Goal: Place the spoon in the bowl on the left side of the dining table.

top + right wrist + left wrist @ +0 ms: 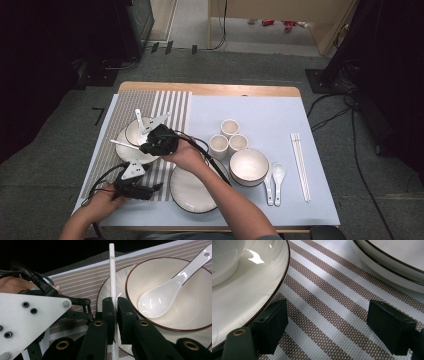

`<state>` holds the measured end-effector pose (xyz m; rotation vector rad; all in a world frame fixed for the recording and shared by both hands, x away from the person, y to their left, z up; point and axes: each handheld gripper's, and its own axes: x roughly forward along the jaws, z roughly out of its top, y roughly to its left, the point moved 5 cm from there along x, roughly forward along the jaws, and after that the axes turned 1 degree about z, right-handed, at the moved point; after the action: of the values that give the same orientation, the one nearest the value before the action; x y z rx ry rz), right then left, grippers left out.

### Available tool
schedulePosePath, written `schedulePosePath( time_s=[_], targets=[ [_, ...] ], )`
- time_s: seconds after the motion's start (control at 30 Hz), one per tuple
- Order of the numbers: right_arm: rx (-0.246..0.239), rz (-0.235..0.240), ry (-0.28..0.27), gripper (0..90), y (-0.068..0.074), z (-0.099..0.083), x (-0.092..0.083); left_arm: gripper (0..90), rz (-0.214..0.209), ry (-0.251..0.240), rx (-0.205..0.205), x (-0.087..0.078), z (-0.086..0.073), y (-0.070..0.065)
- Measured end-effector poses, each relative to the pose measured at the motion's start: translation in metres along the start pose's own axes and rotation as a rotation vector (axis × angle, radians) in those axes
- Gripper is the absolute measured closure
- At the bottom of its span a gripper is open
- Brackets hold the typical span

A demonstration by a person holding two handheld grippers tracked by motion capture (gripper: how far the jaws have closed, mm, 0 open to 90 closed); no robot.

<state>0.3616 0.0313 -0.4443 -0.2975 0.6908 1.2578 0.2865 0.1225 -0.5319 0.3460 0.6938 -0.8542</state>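
My right gripper point(156, 140) point(115, 302) is shut on a white chopstick point(112, 270) point(121, 144) that points out over the rim of a white plate point(102, 293) point(131, 154). On that plate stands a dark-rimmed bowl point(200, 300) point(135, 132) with a white spoon point(160, 297) point(138, 119) in it. My left gripper point(150, 189) point(327, 315) hovers open just above the striped placemat point(324, 290) point(120, 120), between this plate point(249, 297) and a second plate point(387, 262). Nothing lies between its jaws.
A large plate point(192, 190) lies at the front middle on the blue mat point(280, 115). To its right are three cups point(229, 127), another bowl point(248, 166), two spoons point(278, 175) and a pair of white chopsticks point(300, 165).
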Motion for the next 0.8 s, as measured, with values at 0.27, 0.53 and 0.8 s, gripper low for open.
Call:
schedulePosePath(
  time_s=[0.27,0.53,0.8],
  targets=[
    [0.0,-0.001,0.009,85.4,-0.001,-0.001,0.006,17.5,0.0,-0.002,-0.001,0.0,0.0,0.0],
    [0.0,0.007,0.0,85.4,-0.003,0.0,0.012,17.5,0.0,-0.001,0.0,0.0,0.0,0.0],
    [-0.011,0.006,0.016,85.5,-0.003,0.0,0.019,17.5,0.0,-0.001,0.001,0.0,0.0,0.0]
  ],
)
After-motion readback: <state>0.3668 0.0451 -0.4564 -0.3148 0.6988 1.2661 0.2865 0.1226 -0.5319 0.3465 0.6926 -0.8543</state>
